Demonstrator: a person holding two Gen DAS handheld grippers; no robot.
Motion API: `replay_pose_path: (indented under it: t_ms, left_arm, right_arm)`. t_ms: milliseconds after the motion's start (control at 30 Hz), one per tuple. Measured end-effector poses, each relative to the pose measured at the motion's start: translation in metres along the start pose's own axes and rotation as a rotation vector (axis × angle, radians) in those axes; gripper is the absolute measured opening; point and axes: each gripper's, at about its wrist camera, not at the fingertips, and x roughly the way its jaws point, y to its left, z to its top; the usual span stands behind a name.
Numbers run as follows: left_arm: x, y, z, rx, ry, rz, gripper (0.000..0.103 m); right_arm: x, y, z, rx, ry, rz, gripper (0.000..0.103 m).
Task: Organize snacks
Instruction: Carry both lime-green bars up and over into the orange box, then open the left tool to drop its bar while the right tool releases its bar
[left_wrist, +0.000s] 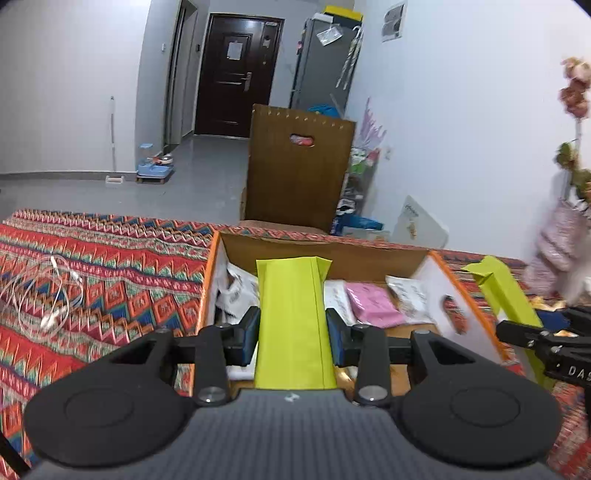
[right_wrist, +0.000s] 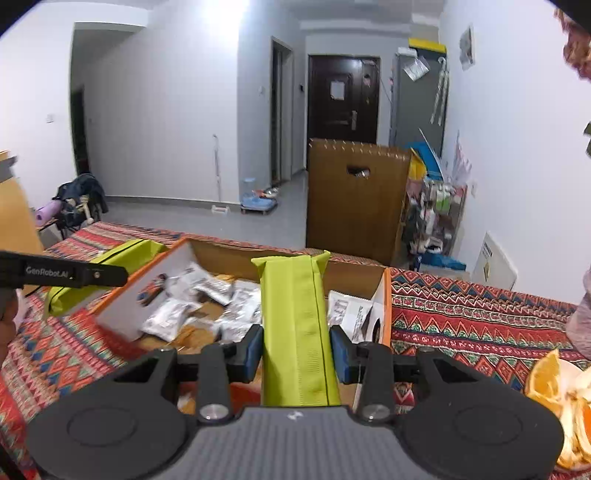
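**Nearly sorted: two green packets yet to go in the box**

Already the cardboard box (left_wrist: 436, 273) on the patterned worktop (left_wrist: 110, 273) holds a fair share of snacks: white sachets (right_wrist: 166, 321) lie loose on its floor, with a pink packet (left_wrist: 373, 304) among them. That part looks done.

What is left hangs in the air. The left gripper (left_wrist: 292, 330) has its jaws closed narrowly on a green packet (left_wrist: 291, 325), held upright over the near edge of the box. The right gripper (right_wrist: 297, 349) grips a second green packet (right_wrist: 297, 325) the same way, jaws pressed to its sides, also above the box opening. Neither packet touches the contents below, as far as I can judge.

Off to the right on the worktop sit orange peels (right_wrist: 554, 391), well apart from the box; whether they count as part of the tidying I cannot say. The far corners of the box are hidden behind the packets, so there may be more inside.

Both packets need lowering in and releasing.
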Motion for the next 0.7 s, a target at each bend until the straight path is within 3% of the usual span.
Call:
replay_pose_path:
  t_ms: [133,267,367,700]
  left_arm:
    - [0.040,0.002,0.007,0.009,0.029,0.044,0.038]
    - [0.072,0.005,0.003,-0.018,0.077,0.032,0.038]
    - [0.085,0.006,-0.003,-0.017,0.087,0.054,0.038]
    - [0.105,0.001,-0.019,0.028,0.122,0.023,0.042]
  right_arm:
    - [0.048,-0.019,0.010,0.040,0.044,-0.038,0.038]
    - [0.085,-0.024,0.008,0.030,0.090,-0.083,0.038]
    - [0.108,-0.027,0.004,0.023,0.122,-0.106,0.038]
    - [0.146,-0.003,-0.011,-0.124,0.184,-0.192,0.040]
